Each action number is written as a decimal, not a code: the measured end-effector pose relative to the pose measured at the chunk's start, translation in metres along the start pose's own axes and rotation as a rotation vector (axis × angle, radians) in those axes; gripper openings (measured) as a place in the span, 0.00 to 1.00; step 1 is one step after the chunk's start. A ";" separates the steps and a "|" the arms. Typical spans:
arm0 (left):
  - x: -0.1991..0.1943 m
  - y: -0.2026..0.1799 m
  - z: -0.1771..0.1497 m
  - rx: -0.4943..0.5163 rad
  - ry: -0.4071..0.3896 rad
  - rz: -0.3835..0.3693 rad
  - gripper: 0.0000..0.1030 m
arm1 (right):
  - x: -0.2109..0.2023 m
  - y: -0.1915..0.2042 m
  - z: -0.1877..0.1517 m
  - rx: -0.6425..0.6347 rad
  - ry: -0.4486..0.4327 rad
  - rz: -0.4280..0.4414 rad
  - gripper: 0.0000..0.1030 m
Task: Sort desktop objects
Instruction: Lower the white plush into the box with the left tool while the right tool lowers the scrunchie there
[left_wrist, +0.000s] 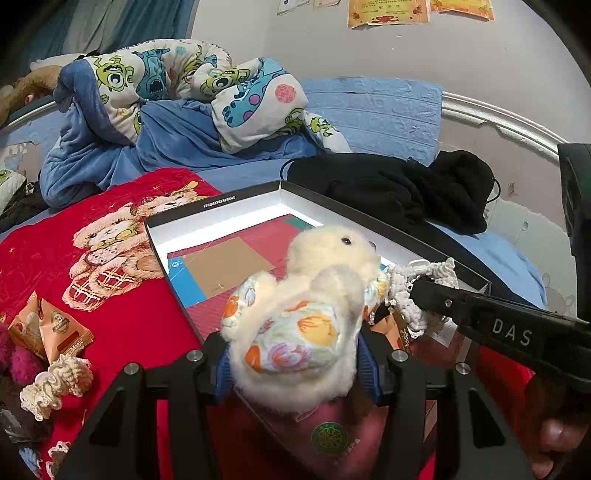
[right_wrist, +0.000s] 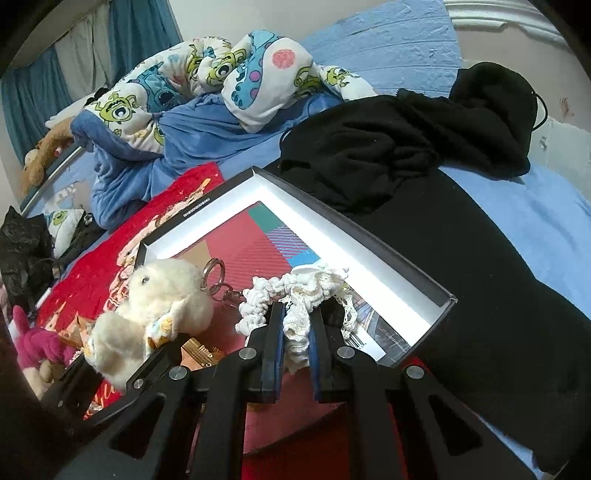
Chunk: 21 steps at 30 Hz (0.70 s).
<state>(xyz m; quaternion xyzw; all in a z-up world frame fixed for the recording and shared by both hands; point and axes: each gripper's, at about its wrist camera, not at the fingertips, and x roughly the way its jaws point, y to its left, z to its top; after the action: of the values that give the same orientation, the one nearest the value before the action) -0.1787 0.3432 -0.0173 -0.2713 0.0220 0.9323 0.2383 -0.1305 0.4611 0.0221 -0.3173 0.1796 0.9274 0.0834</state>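
Note:
My left gripper (left_wrist: 293, 354) is shut on a cream plush toy (left_wrist: 325, 258) in a printed cloth, its blue pads pressing both sides. The toy hangs over the near end of a shallow black box (left_wrist: 221, 201) with white inner walls. My right gripper (right_wrist: 298, 314) is shut on a cream crochet scrunchie (right_wrist: 266, 291) above the box (right_wrist: 369, 266). In the left wrist view the right gripper (left_wrist: 417, 291) comes in from the right with the scrunchie (left_wrist: 439, 269) bunched at its tip, just right of the toy. In the right wrist view the plush toy (right_wrist: 162, 291) sits left of the scrunchie.
The box lies on a red bear-print blanket (left_wrist: 110, 295) on a bed. A second scrunchie (left_wrist: 55, 380), a snack packet (left_wrist: 51, 328) and a pink plush (left_wrist: 18, 362) lie at the left. A keyring (right_wrist: 218, 280) hangs by the toy. Black clothing (left_wrist: 406, 184) borders the box's far side.

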 end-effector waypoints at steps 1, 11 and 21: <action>0.000 0.000 0.000 0.000 0.000 0.000 0.54 | 0.000 0.000 0.000 -0.003 0.000 -0.002 0.12; -0.001 0.001 0.001 -0.002 -0.007 0.006 0.54 | 0.001 0.003 -0.002 -0.002 -0.018 0.010 0.12; -0.001 0.000 0.001 -0.001 -0.007 0.009 0.54 | -0.002 0.005 -0.004 -0.004 -0.026 0.019 0.12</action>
<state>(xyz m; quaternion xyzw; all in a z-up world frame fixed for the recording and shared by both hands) -0.1787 0.3426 -0.0154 -0.2682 0.0220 0.9342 0.2340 -0.1283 0.4547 0.0218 -0.3037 0.1794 0.9326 0.0763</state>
